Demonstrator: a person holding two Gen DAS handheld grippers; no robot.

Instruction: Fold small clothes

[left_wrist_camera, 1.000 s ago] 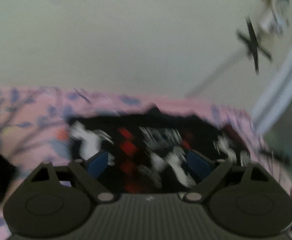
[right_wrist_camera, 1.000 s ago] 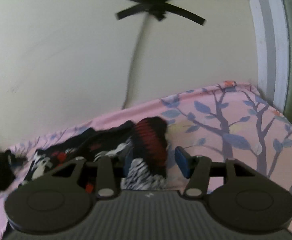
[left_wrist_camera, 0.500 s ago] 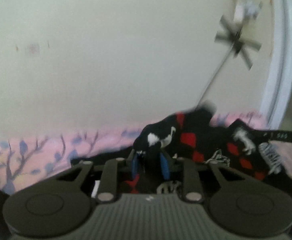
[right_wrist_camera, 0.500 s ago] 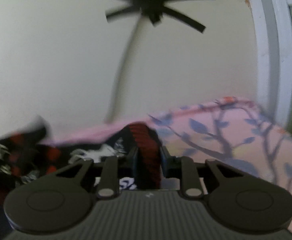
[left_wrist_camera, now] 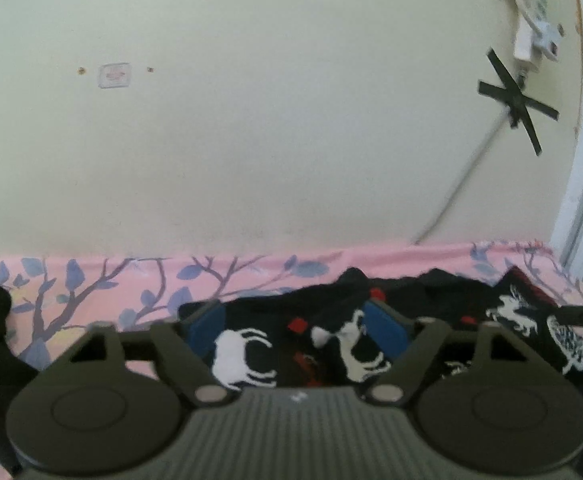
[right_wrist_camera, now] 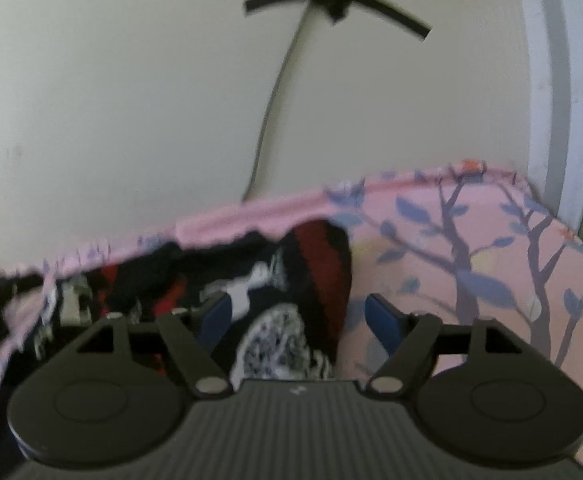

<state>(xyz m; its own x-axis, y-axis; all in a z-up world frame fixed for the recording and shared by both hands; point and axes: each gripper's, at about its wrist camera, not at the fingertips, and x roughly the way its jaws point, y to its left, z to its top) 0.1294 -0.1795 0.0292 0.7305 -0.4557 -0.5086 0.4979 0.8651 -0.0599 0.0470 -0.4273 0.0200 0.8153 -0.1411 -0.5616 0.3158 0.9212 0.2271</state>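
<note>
Both grippers opening over a dark patterned garment on the pink sheet.

The black garment (left_wrist_camera: 371, 312), marked with white animals and red patches, lies flat on the pink branch-print sheet (left_wrist_camera: 103, 292), close under the cream wall (left_wrist_camera: 251, 140). The left gripper (left_wrist_camera: 295, 324) hangs above the garment, jaws spreading, blue pads clear of the cloth. The right gripper (right_wrist_camera: 295, 316) straddles the garment's red-striped end (right_wrist_camera: 323, 252), jaws likewise spreading; blur makes contact hard to judge, though the pads seem free.
</note>
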